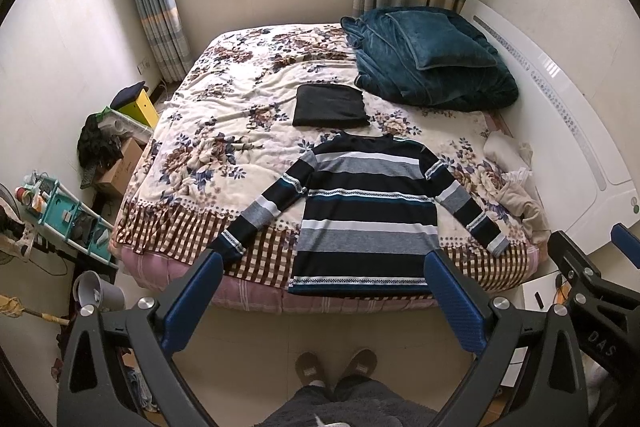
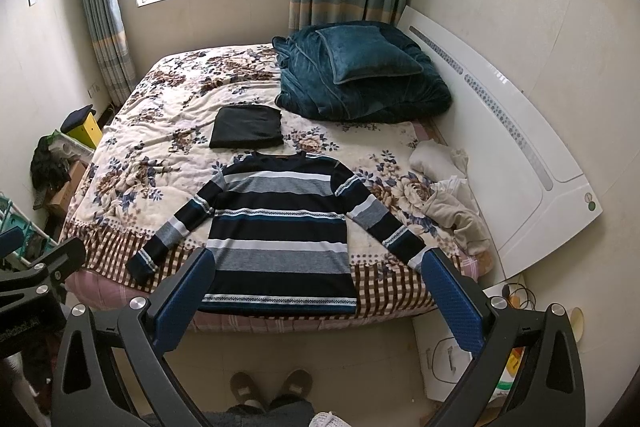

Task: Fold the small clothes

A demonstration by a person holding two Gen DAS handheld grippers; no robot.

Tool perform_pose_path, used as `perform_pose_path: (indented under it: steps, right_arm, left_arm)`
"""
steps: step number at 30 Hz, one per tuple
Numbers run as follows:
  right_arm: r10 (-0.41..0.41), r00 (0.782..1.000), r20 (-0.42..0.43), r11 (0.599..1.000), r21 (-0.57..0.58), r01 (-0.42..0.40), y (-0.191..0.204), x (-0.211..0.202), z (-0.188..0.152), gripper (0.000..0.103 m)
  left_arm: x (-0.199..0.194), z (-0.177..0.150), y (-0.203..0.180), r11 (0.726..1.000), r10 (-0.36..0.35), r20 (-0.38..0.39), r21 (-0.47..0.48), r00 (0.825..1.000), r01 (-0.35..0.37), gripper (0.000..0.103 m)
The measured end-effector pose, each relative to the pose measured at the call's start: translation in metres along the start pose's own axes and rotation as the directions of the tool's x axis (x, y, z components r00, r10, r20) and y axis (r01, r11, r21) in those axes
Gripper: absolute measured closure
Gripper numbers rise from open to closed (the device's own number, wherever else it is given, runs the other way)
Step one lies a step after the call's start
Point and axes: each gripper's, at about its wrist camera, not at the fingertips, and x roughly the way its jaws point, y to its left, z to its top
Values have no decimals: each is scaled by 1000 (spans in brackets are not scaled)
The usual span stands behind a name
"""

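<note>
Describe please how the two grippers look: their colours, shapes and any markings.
Both the left gripper and the right gripper have black angular frames with triangular cut-outs, silver round bolts and two blue textured pads. White letters "DAS" mark the right gripper's frame in the left wrist view. No cables show.

Striped sweater (image 1: 362, 215) flat on bed, unfolded, sleeves spread, hem at near edge. Black folded garment (image 1: 330, 107) just beyond its collar.
</note>
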Motion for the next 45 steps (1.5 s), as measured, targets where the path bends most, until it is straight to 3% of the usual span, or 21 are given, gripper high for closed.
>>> perform_pose_path:
  steps: [15, 19, 26, 34, 40, 44, 45]
  right_arm:
    - [21, 1000, -8, 1000, -6, -21, -7, -6, 7, 0]
    - [13, 1000, -13, 1000, 19, -13, -13, 6, 1, 0]
    - [-68, 995, -74, 987, 142, 78, -69, 102, -12, 0]
    - [-174, 965, -196, 932, 283, 226, -158, 245, -36, 0]
    - [-188, 927, -325, 854, 412, 318, -220, 360, -67, 0]
    - [-163, 894, -418, 762, 522, 383, -256, 431, -104, 0]
    - [-137, 883, -448, 719, 569, 400, -270, 455, -118, 0]
  left_arm:
    - [-2, -3, 4, 1000, 4, 3, 0, 1000, -4, 0]
    - [5, 5, 4, 999, 46, 56, 3, 997, -47, 0]
    - [75, 25, -20, 992, 125, 78, 9, 989, -126, 0]
    - [193, 32, -80, 978, 180, 0, 105, 984, -179, 0]
    - [299, 40, -123, 976, 166, -105, 160, 980, -149, 0]
    - [374, 45, -146, 969, 172, -172, 208, 970, -134, 0]
    - [399, 46, -151, 968, 169, -192, 218, 967, -126, 0]
